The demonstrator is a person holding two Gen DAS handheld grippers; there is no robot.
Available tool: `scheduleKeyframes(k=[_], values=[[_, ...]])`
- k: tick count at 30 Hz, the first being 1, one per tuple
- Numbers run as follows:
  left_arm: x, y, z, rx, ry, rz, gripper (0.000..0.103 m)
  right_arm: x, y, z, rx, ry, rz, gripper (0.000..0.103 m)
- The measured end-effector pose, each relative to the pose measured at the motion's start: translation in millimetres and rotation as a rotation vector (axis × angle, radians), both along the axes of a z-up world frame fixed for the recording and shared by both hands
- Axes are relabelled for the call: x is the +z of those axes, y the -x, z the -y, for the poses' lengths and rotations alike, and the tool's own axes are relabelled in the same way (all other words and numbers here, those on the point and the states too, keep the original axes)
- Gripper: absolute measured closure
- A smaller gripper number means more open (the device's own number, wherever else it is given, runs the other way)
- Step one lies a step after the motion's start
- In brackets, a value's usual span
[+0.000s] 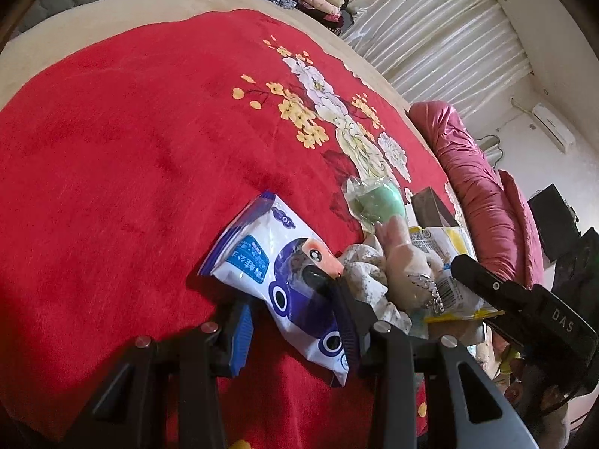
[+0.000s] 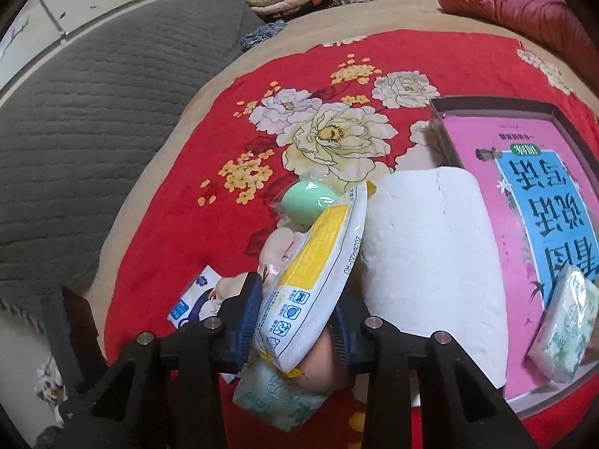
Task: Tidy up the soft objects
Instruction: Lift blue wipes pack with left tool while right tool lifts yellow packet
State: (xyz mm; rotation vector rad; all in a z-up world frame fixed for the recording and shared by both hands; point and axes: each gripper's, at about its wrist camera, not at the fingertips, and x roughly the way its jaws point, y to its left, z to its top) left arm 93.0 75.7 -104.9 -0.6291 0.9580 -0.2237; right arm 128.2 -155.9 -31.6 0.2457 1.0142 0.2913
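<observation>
looks like the pickup step: right gripper (image 2: 295,321) pinches the yellow wipes pack (image 2: 314,280) on the red blanket (image 2: 468,60), left gripper (image 1: 295,321) grips the blue-white pack (image 1: 284,277), next both go into the pink box (image 2: 483,138)

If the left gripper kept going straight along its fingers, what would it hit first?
Most likely the white-and-purple packet, already lying between the left gripper's fingers, then the red blanket beneath; depth is hard to judge.

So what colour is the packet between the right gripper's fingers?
White and yellow packet, with blue print; clearest in the right wrist view.
</observation>
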Motion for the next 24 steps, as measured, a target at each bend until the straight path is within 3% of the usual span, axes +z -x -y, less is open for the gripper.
scheduleKeyframes(k=[3,17,24], values=[[-0.1,-1.6,-0.2,-0.005,-0.009,0.007,0.065,0.6,0.9,-3.1,0.032,0.008,0.021,0.075],[15.5,6.1,0.8,-0.021,-0.07,0.09,0.082,11.5,17.0,-4.7,0.098,0.04,0.097,0.082],[23.5,8.9,0.4,-0.013,-0.099,0.115,0.082,25.7,29.3,-24.8,0.202,0.182,0.217,0.086]])
